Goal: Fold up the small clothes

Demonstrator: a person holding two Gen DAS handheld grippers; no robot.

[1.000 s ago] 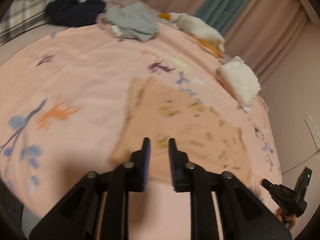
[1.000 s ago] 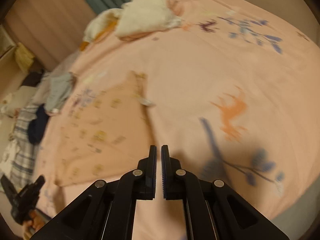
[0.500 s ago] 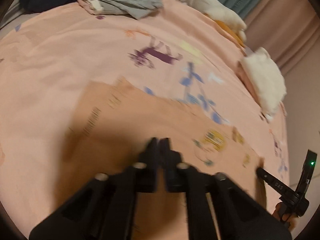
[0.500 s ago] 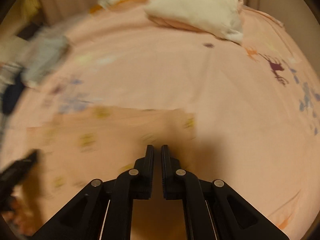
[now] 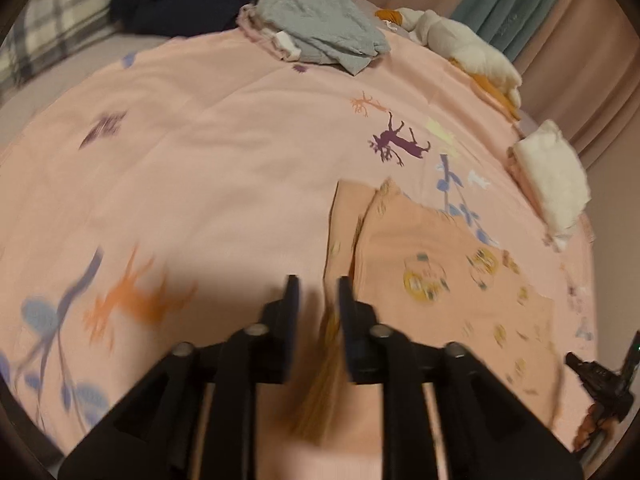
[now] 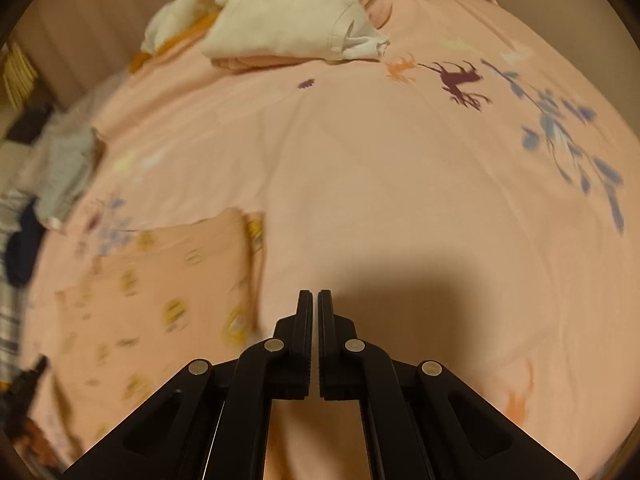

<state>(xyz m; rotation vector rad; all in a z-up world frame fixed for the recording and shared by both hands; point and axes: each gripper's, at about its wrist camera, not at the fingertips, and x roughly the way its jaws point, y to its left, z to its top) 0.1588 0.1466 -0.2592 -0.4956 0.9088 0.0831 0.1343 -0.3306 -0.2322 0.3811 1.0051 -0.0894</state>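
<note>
A small peach garment (image 5: 440,280) with yellow prints lies folded on the pink bedspread (image 5: 200,160). It also shows in the right wrist view (image 6: 160,292). My left gripper (image 5: 314,288) is open just over the garment's near left edge; a blurred strip of peach cloth runs between its fingers. My right gripper (image 6: 314,300) is shut and empty, above bare bedspread (image 6: 400,180) to the right of the garment. The right gripper also shows at the far right edge of the left wrist view (image 5: 600,376).
A folded white stack (image 5: 552,172) (image 6: 292,12) sits at the far side. A grey garment (image 5: 320,24) and a dark navy one (image 5: 180,0) lie at the back. A white and orange pile (image 5: 468,52) lies by the curtains.
The left gripper opened and pulled back to the left; the garment now lies folded narrower. The right gripper stayed shut and shifted right, off the garment.
</note>
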